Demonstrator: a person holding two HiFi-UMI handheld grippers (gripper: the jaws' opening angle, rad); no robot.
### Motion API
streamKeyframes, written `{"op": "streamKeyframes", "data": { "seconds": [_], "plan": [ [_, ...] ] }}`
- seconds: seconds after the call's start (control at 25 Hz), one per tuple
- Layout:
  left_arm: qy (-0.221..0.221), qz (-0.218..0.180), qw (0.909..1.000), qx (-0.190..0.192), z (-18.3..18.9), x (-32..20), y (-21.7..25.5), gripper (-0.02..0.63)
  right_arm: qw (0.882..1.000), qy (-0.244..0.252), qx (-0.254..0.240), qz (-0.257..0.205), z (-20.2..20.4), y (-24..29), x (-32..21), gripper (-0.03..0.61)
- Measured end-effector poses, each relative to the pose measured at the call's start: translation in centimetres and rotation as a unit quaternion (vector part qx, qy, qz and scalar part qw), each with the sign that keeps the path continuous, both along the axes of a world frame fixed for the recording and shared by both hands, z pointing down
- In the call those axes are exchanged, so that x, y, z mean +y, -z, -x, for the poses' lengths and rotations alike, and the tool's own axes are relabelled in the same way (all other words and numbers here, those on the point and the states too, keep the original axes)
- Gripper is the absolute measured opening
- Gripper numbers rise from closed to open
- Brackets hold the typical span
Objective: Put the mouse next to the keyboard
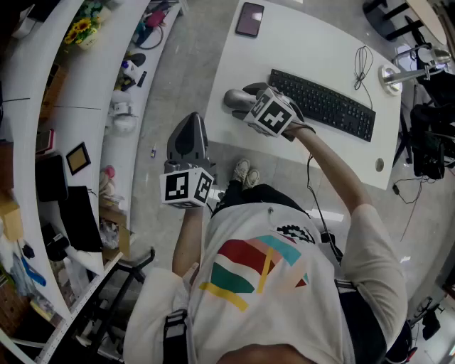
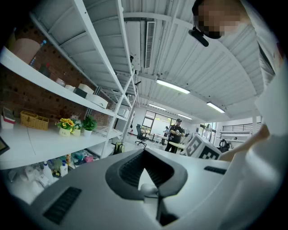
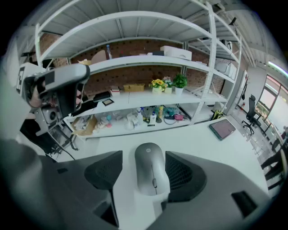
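The person leans over the white table point(image 1: 284, 43) with the right gripper point(image 3: 145, 161) lowered flat to its top. Its jaws stand wide apart around the grey mouse point(image 3: 150, 179), which lies on the table between them. There is a clear gap on one side, and the other pad sits very close to the mouse's flank. The mouse is near the table's edge, close to the end of the black keyboard point(image 1: 323, 104) but not touching it. A dark tablet point(image 1: 249, 19) lies farther back. The left gripper point(image 2: 145, 158) hangs off to the side above the floor, jaws drawn together and holding nothing.
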State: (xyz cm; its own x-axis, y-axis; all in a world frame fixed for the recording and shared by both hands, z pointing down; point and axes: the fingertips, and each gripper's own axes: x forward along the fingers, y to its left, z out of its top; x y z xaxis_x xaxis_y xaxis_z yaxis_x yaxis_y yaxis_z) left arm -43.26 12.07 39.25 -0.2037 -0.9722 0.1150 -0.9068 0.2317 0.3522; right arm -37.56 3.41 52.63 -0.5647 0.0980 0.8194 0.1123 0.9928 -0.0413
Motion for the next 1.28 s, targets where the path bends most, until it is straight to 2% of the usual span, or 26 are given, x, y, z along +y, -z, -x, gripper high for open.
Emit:
{"op": "streamKeyframes", "data": {
  "seconds": [0.08,0.16,0.6,0.76,0.8,0.96,1.08,1.16,1.28],
  "plan": [
    [0.0,-0.001,1.0,0.002,1.0,-0.6,-0.8,0.031,1.0,0.009,0.011,-0.026,1.6,-1.0,-1.6,0.278],
    [-0.002,0.002,1.0,0.004,1.7,-1.1,-1.6,0.032,0.999,0.013,0.024,-0.031,2.7,-2.0,-2.5,0.278],
    [-0.018,0.014,0.9997,-0.002,1.2,-3.8,-2.4,0.032,0.998,0.026,0.061,0.009,3.2,-4.9,-2.7,0.278],
    [-0.002,0.014,0.9999,-0.001,0.5,-4.4,-2.2,0.032,0.995,0.064,0.069,0.031,2.8,-5.1,-1.7,0.278],
    [0.003,0.013,0.9999,-0.001,0.3,-4.6,-2.1,0.031,0.994,0.075,0.071,0.025,2.7,-5.1,-1.8,0.278],
    [0.014,0.008,0.9999,-0.005,-0.2,-5.3,-1.3,0.032,0.99,0.101,0.079,-0.054,1.9,-4.4,-3.3,0.278],
    [0.006,0.006,0.9999,-0.012,-1.0,-6.0,-1.0,0.032,0.986,0.121,0.051,-0.102,0.2,-2.5,-3.7,0.278],
    [-0.01,0.006,0.9998,-0.013,-1.9,-7.3,-1.2,0.032,0.986,0.114,0.038,-0.117,-1.7,-1.0,-4.8,0.278],
    [-0.046,0.009,0.9988,-0.014,-4.3,-9.6,-1.3,0.032,0.988,0.072,0.037,-0.13,-6.3,0.6,-7.1,0.278]
  ]
}}
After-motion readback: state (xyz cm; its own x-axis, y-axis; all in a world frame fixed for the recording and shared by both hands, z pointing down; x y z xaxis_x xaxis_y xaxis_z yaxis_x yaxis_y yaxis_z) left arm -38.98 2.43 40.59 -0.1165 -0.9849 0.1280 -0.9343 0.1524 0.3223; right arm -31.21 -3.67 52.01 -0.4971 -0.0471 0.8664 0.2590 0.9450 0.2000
